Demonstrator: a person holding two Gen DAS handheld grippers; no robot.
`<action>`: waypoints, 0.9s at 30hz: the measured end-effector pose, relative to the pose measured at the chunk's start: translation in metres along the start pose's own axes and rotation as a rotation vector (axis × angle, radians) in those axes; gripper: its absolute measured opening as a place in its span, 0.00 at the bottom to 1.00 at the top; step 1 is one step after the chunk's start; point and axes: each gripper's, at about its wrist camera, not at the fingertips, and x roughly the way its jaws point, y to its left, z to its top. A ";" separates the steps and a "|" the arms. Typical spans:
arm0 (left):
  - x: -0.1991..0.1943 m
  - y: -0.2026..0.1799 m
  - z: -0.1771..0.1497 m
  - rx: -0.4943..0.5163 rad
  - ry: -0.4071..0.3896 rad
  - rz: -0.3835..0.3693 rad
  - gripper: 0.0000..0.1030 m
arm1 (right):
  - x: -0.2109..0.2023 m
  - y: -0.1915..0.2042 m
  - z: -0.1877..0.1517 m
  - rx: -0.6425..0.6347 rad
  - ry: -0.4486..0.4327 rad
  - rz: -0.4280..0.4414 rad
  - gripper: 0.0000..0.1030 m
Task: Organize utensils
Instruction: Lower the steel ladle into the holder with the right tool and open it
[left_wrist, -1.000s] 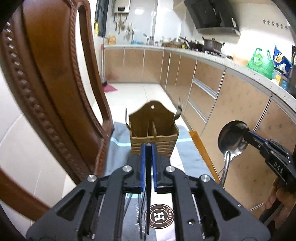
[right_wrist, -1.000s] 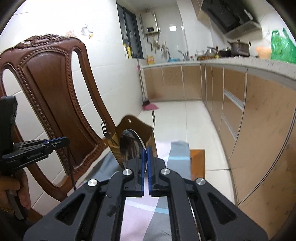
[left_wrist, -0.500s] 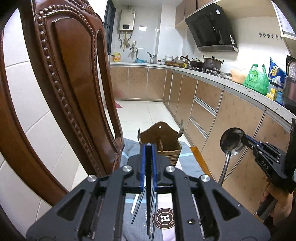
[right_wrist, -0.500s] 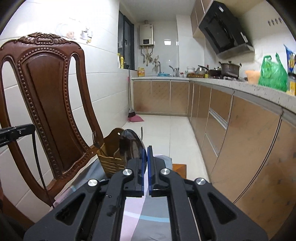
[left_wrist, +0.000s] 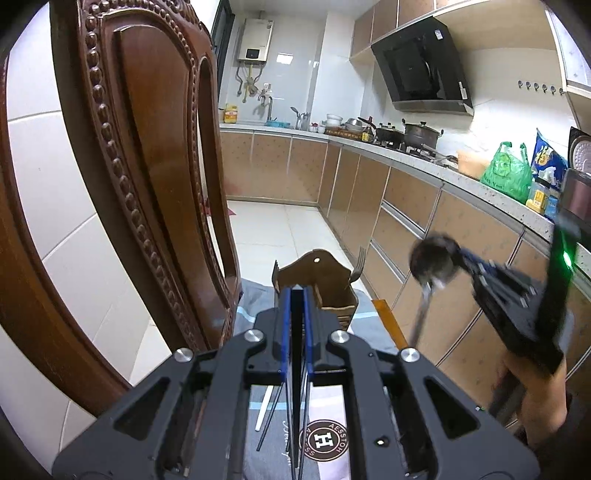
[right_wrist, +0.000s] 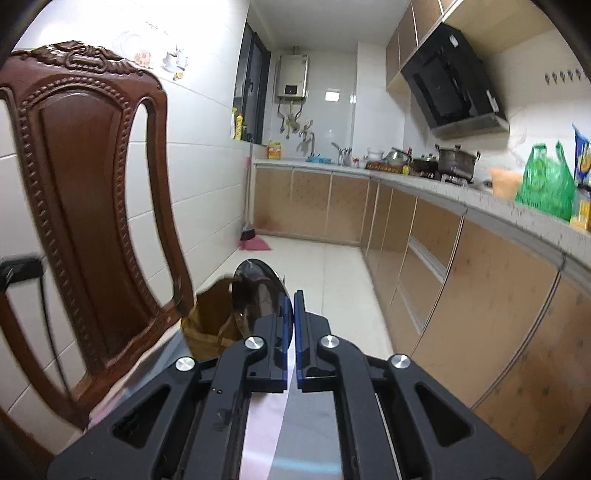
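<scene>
My left gripper (left_wrist: 295, 295) is shut on a bundle of thin black chopsticks (left_wrist: 295, 406) that hang down below it. Ahead stands a brown wooden utensil holder (left_wrist: 317, 280) with a fork (left_wrist: 357, 267) in its right side. My right gripper (right_wrist: 293, 299) is shut on a large metal spoon (right_wrist: 258, 291), its bowl up and to the left of the fingers. The right gripper (left_wrist: 476, 264) and spoon (left_wrist: 436, 258) also show blurred at the right of the left wrist view. The holder (right_wrist: 210, 317) sits partly hidden behind the spoon.
A carved wooden chair back (left_wrist: 147, 166) stands close on the left, also in the right wrist view (right_wrist: 92, 203). A grey and pink cloth (left_wrist: 325, 435) covers the table. A white stick (left_wrist: 264, 408) lies on it. Kitchen cabinets (right_wrist: 461, 277) run along the right.
Both grippers have risen and tilted up, so the holder looks lower and farther. The right gripper with the spoon has lifted and is blurred in motion. Both stay shut on their loads.
</scene>
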 end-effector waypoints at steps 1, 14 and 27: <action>0.000 0.002 0.001 -0.007 0.001 -0.002 0.06 | 0.006 0.003 0.006 -0.008 -0.009 -0.012 0.03; 0.015 0.027 0.001 -0.069 0.013 -0.054 0.06 | 0.139 0.043 0.074 -0.079 -0.098 -0.241 0.03; 0.045 0.039 -0.004 -0.094 0.048 -0.056 0.06 | 0.164 0.093 -0.002 -0.188 -0.134 -0.202 0.05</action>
